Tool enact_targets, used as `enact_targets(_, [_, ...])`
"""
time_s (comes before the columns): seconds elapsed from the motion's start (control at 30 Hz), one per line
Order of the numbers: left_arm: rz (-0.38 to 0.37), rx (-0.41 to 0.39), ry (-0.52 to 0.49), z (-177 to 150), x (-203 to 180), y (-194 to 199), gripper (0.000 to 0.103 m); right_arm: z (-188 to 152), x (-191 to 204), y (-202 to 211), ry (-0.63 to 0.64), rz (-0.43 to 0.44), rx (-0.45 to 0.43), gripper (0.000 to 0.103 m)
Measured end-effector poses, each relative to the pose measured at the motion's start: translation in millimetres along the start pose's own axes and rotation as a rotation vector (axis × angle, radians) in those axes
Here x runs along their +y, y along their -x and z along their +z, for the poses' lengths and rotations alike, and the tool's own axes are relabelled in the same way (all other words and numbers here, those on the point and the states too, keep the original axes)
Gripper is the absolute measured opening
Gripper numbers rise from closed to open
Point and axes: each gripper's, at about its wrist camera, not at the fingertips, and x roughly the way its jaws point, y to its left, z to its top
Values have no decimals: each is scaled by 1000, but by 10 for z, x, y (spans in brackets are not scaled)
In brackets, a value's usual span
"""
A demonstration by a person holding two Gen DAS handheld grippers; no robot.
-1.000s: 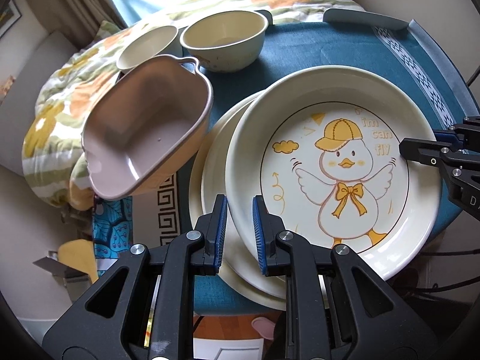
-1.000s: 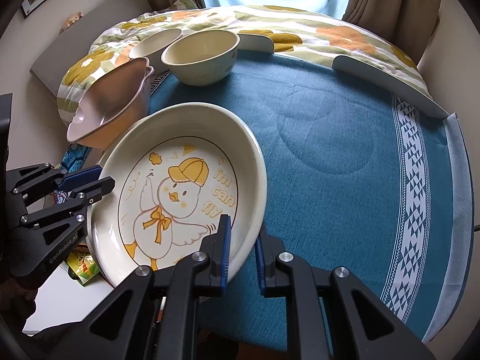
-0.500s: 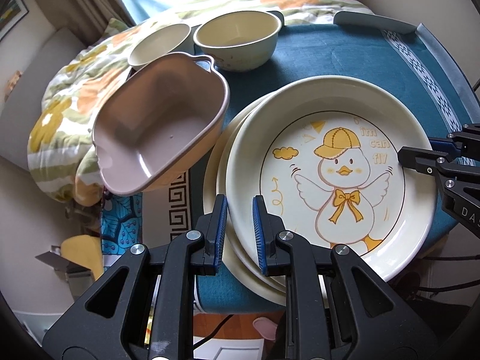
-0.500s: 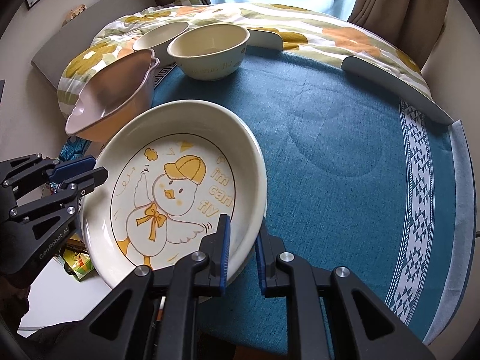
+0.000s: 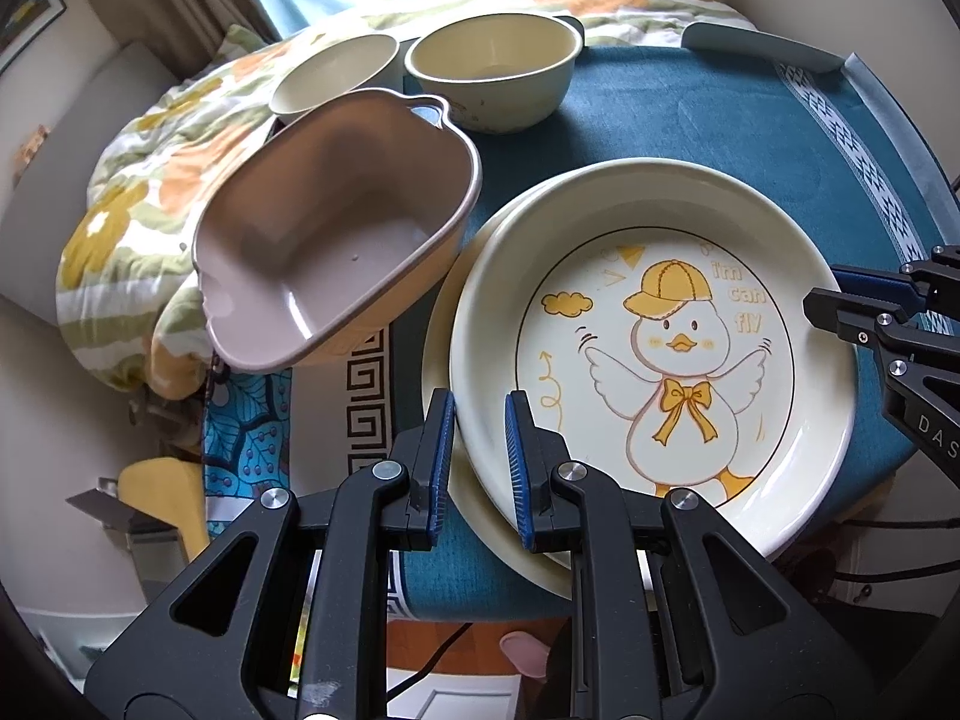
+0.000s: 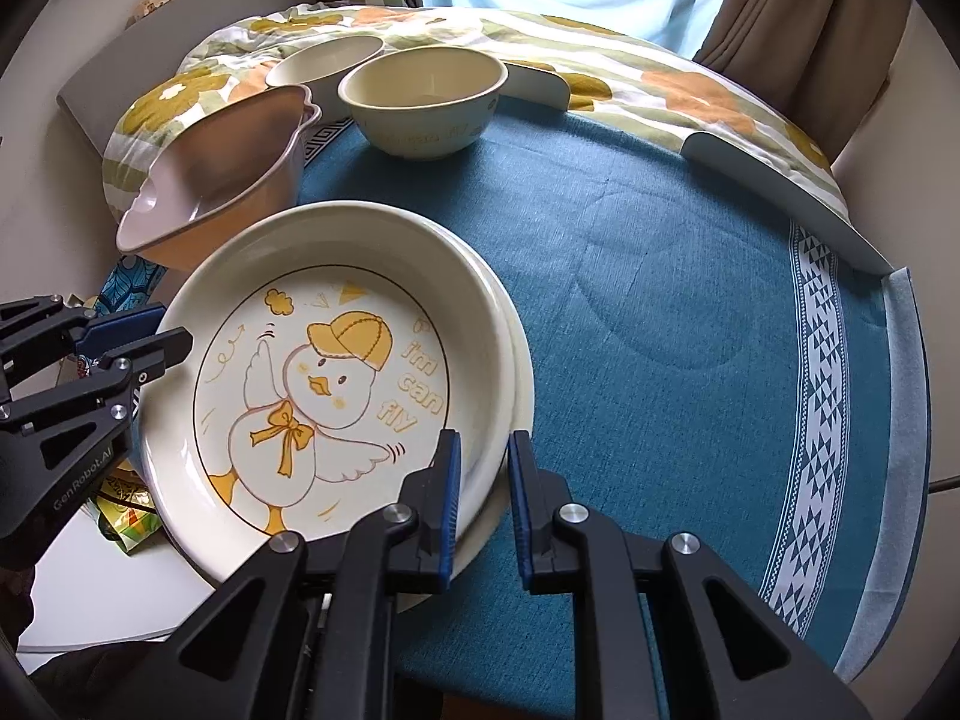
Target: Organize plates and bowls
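Both hand-held grippers, left (image 5: 478,447) and right (image 6: 485,483), pinch opposite rims of a cream duck plate (image 5: 654,354) printed with a yellow-capped duckling. It sits atop a plain cream plate (image 6: 521,372) on the blue-clothed bench (image 6: 690,276), beside a pink dish (image 5: 336,228).

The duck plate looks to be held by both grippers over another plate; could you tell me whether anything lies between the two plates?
Nothing visible does. The duck plate, gripped at opposite rims by the left gripper and right gripper, sits directly over the lower plate, whose rim shows bare.
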Motion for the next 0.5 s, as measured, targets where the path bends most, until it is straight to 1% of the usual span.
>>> enact_targets(0.1, [-13, 3, 12, 21, 26, 24, 15, 3, -25, 12, -17, 13, -2, 14])
enact_targets(0.2, [-15, -24, 19, 61, 48, 153, 15, 37, -67, 118, -34, 30, -35, 14])
enact_targets(0.3, [-28, -65, 63, 136, 135, 344, 15, 124, -123, 290, -51, 45, -85, 14])
enact_targets(0.4, [-10, -122, 124, 216, 279, 584, 15, 248, -188, 477, -63, 92, -132, 14])
enact_targets(0.43, [0, -137, 144, 245, 329, 656, 15, 289, -204, 546, -68, 110, -152, 18])
enact_targets(0.47, [6, -151, 167, 268, 386, 722, 19, 320, -219, 611, -71, 128, -175, 26])
enact_targets(0.5, [10, -163, 190, 289, 446, 776, 35, 353, -231, 674, -73, 145, -198, 55])
